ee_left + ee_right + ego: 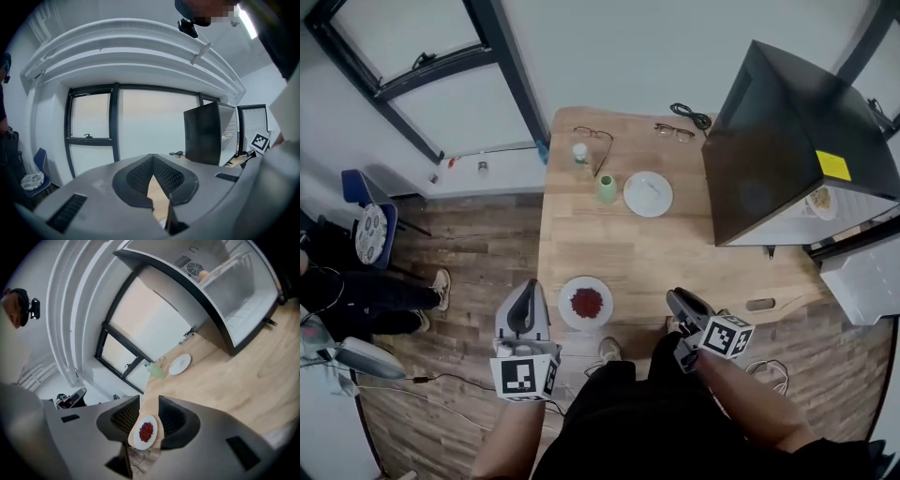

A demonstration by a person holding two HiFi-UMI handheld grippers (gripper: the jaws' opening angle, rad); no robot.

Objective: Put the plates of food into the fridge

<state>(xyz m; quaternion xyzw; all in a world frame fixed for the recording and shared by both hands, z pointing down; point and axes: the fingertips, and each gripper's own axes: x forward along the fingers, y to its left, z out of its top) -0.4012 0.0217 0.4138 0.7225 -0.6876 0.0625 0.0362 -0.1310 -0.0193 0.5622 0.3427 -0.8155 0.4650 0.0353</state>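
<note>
Left gripper [526, 300] hangs at the near edge of the table [675, 253], jaws pinched together at the tips, nothing in them. Just to its right, the plate of red food [586, 303] sits close to that same edge, untouched. Next along, the right gripper [679, 302]: jaws partly apart, empty, lined up on that plate but clear of it. Further back a green cup [607, 189] and a second plate [648, 194] stand side by side. At far right the fridge [787, 131] is open, with another plate [818, 201] already inside.

Now the worry. That rim is thin and low, so a shallow one-sided bite could let the plate tip and shed the red bits. A clumsy nudge instead of a grip, and it slides off the near edge to the floor. At the fridge, the dish on the shelf leaves less room, so a careless push could knock the two together.
</note>
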